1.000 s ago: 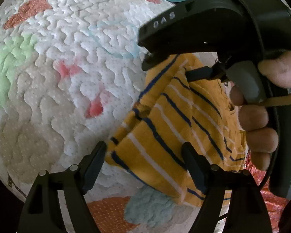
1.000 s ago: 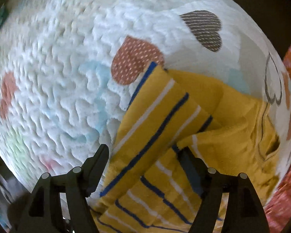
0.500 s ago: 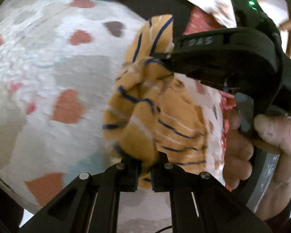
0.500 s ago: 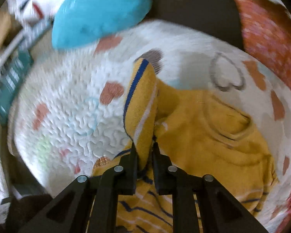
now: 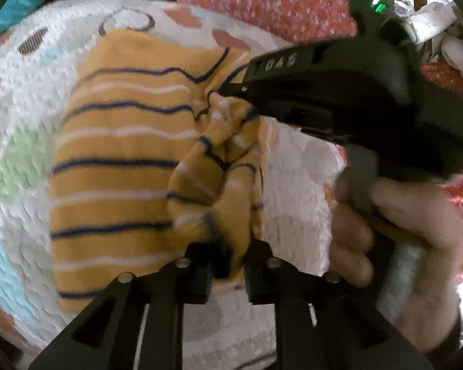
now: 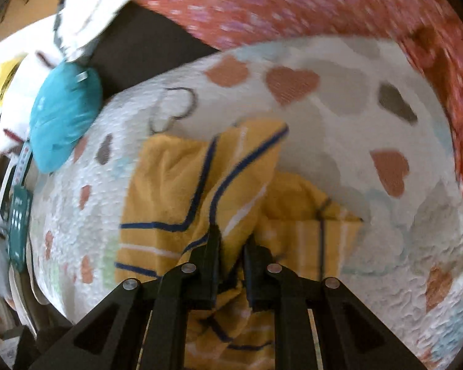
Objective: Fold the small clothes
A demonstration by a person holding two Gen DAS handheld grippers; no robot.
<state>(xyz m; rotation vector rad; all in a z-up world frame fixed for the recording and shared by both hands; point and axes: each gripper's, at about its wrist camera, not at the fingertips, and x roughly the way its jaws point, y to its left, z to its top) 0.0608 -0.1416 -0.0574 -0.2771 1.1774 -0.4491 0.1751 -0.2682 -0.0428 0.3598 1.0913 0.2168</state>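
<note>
A small yellow garment with navy and white stripes (image 5: 117, 166) lies partly spread on a white quilt printed with hearts (image 5: 296, 185). My left gripper (image 5: 228, 262) has a bunched fold of it pinched between its pads, and its jaws are opening slightly. In the right wrist view the same garment (image 6: 169, 191) rises in a ridge into my right gripper (image 6: 233, 246). That gripper also pinches cloth while its jaws ease open. A hand (image 5: 385, 225) holds the right gripper's black body above the garment's right side.
A teal cushion (image 6: 64, 117) sits at the quilt's far left edge. Red flowered fabric (image 6: 293, 6) borders the quilt (image 6: 339, 129) at the back and right. A dark teal flat object (image 6: 18, 225) and clutter lie beyond the left edge.
Both grippers went from open around the garment to closed on folds of it. They then swung sideways across the quilt, lifting and dragging the cloth, and both views rolled.
</note>
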